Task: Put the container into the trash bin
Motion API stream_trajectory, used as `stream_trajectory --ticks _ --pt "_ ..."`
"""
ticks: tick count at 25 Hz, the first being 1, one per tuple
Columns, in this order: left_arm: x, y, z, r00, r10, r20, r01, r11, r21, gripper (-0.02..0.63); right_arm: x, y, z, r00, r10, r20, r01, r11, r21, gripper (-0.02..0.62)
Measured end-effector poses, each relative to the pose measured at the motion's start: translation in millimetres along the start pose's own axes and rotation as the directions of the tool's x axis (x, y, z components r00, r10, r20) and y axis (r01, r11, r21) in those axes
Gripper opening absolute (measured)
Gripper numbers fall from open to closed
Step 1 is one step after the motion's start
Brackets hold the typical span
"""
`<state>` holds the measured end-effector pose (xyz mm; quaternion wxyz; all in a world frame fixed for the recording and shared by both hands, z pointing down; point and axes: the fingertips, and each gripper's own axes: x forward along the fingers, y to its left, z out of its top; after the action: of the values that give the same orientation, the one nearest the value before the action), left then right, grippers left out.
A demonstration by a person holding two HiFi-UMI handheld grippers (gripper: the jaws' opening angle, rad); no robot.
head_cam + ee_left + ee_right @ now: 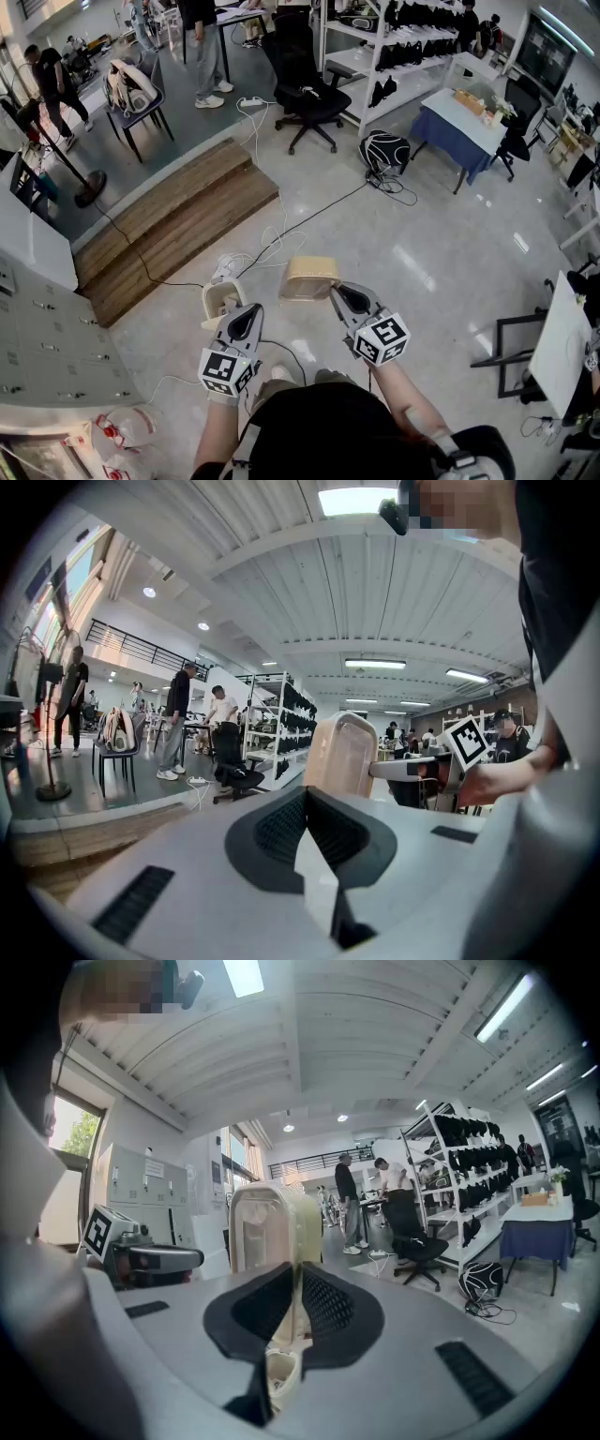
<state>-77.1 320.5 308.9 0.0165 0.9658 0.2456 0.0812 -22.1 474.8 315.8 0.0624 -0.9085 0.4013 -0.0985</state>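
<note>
A beige plastic container hangs above the floor, with my right gripper shut on its wall. In the right gripper view the container stands upright, its thin wall pinched between the black pads of that gripper. Its back also shows in the left gripper view. A small beige trash bin stands on the floor just left of it, partly hidden by my left gripper. The left gripper is shut with nothing in it.
Wooden steps lie ahead on the left, with cables and a power strip on the floor past the bin. Grey lockers line the left. A black office chair, shelves and a blue-draped table stand farther off.
</note>
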Motion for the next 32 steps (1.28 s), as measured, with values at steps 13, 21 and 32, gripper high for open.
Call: stream_trajectory --ticks 13,21,32 --pt "-39 55 -9 0.999 0.049 0.002 -0.049 0.998 -0.029 0.008 52 53 -4 0.997 0.057 -0.042 -0.058 0.998 -0.024 0.044" --pt "-60 106 -16 0.996 0.083 0.016 -0.083 0.996 -0.045 0.008 93 74 -3 0.997 0.065 -0.037 -0.066 0.997 -0.028 0.044" --pt "-72 159 -29 0.993 0.118 -0.006 -0.118 0.99 -0.077 0.008 149 97 -3 0.994 0.093 -0.053 -0.094 0.995 -0.026 0.044"
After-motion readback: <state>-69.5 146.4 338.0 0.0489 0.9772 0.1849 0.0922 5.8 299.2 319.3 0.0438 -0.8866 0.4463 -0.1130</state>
